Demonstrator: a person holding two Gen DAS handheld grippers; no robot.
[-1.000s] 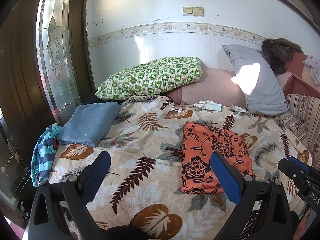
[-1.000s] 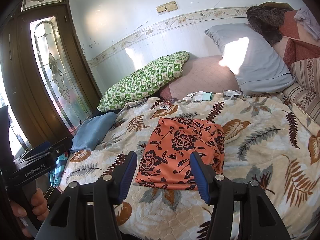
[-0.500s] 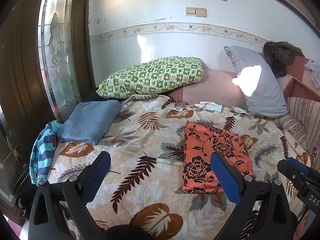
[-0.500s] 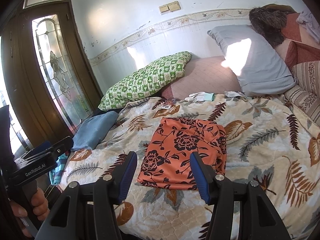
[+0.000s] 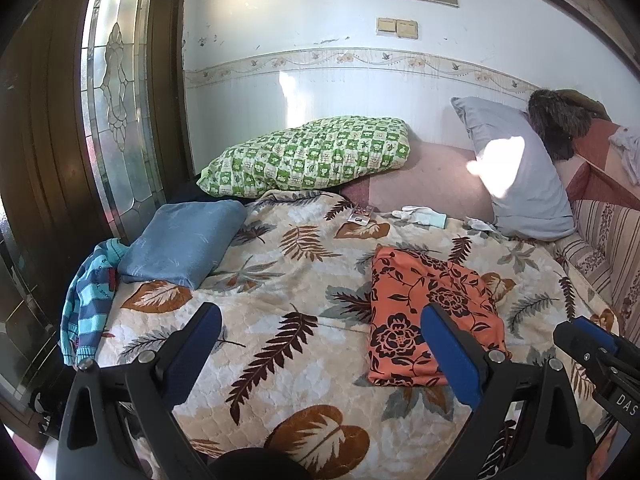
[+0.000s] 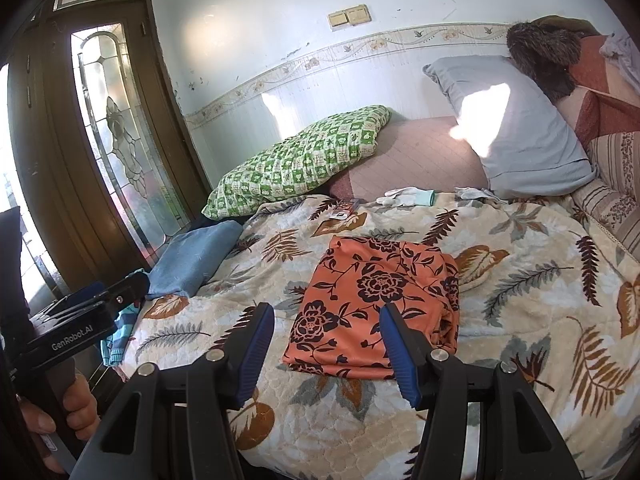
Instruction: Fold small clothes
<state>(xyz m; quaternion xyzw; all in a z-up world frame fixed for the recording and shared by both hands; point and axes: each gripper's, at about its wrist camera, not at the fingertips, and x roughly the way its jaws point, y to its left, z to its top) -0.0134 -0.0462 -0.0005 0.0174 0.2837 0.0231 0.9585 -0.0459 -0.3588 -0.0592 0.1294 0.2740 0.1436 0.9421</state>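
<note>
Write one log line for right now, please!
left gripper: open, empty | right gripper: open, empty | orange cloth: folded on bed

Bright daylight, sunpatch glare, fisheye-warped edges.

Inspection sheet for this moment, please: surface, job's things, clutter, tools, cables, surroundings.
Surface: bed with leaf-print quilt.
Job's things: orange floral garment folded flat on quilt; blue folded cloth and striped garment at the bed's edge by the door.
Clutter: white gloves, small packet, green checked pillow, grey pillow.
Tools: left tool and right tool both open, holding nothing.
Cables: nothing seen.
Surroundings: glazed wooden door, wall switches.
</note>
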